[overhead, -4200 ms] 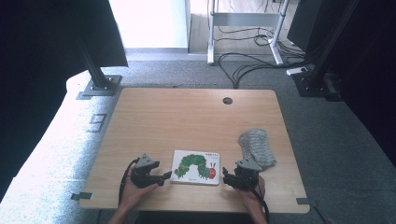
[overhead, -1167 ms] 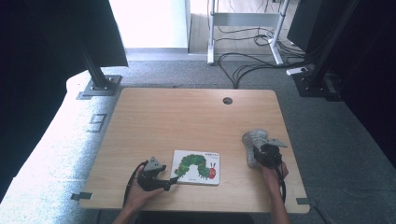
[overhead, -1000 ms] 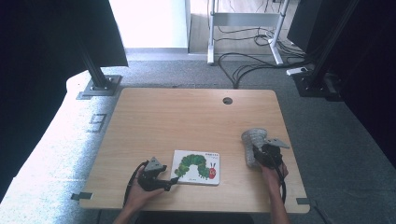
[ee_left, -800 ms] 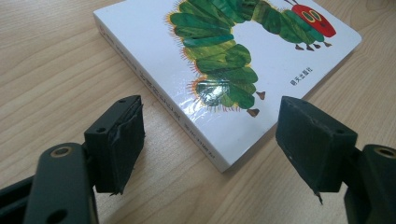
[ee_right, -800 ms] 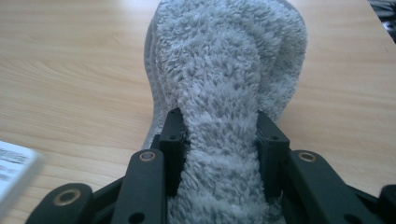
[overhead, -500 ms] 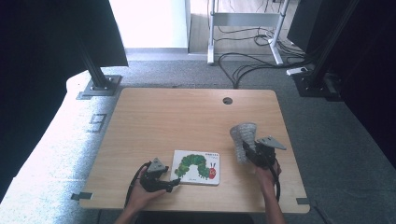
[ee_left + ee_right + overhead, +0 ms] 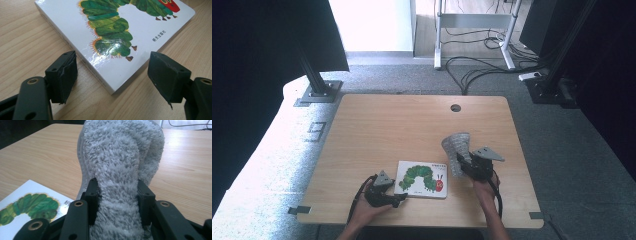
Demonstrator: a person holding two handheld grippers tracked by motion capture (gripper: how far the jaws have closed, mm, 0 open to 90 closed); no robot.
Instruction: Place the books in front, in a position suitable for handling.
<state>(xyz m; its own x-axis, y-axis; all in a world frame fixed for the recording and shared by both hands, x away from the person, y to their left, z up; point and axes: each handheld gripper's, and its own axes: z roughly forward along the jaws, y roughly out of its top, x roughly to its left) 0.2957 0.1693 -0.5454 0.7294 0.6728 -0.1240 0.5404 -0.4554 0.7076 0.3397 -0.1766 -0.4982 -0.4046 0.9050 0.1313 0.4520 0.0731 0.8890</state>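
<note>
Fluffy grey slipper (image 7: pixel 457 150) now lifted off the counter (image 7: pixel 412 125) near its right edge, squeezed in the right hand-held gripper (image 7: pixel 468 164), ready to carry; left hand-held gripper (image 7: pixel 398 199) wide apart by the book (image 7: pixel 422 179)

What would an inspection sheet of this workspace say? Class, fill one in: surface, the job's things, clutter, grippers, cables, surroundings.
Surface: light wooden table, round hole near its far edge.
Job's things: grey fluffy slipper held up off the table; caterpillar picture book lying flat near the front edge.
Clutter: nothing seen.
Grippers: right gripper clamped on the slipper; left gripper open, its jaws either side of the book's corner, not touching.
Cables: black cable trailing from the left gripper; loose cables on the floor beyond the table.
Surroundings: grey carpet, dark stands, metal desk frame behind.
</note>
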